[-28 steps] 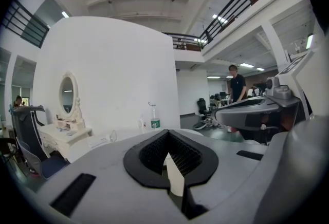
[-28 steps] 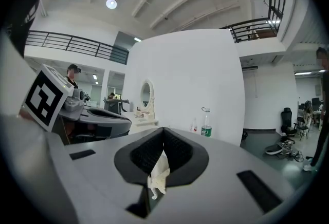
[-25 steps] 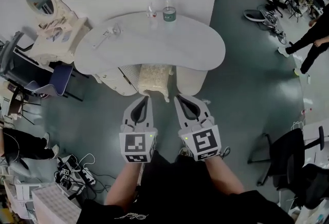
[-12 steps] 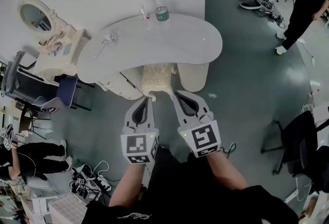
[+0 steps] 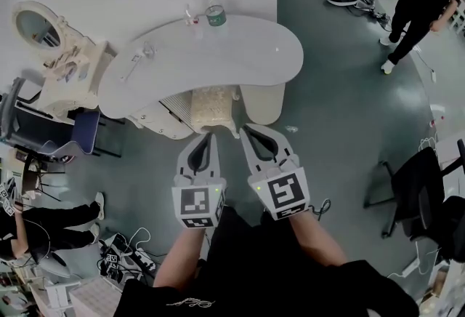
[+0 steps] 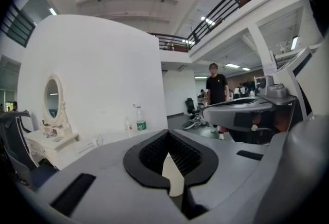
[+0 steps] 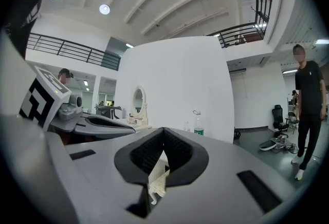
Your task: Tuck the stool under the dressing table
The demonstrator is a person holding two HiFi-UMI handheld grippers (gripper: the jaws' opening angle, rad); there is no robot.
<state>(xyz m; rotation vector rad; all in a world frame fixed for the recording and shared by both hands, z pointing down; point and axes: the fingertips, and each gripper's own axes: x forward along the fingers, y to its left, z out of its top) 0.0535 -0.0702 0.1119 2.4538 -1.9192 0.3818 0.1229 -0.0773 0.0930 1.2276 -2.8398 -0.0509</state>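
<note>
Hovering before dressing table (image 5: 240, 54): left gripper (image 5: 209, 137), right gripper (image 5: 245, 132) | jaws fully clenched, empty | stool (image 5: 213, 105): nubbly cream seat, curved legs, partly under the dressing table's smooth white kidney-shaped top

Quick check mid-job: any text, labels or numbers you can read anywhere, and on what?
No legible text anywhere.
Bottle green label: print too small to read.
Cubes on left gripper and right gripper: square marker patterns, no letters or numbers.
White print on person's clothing: blurred.
</note>
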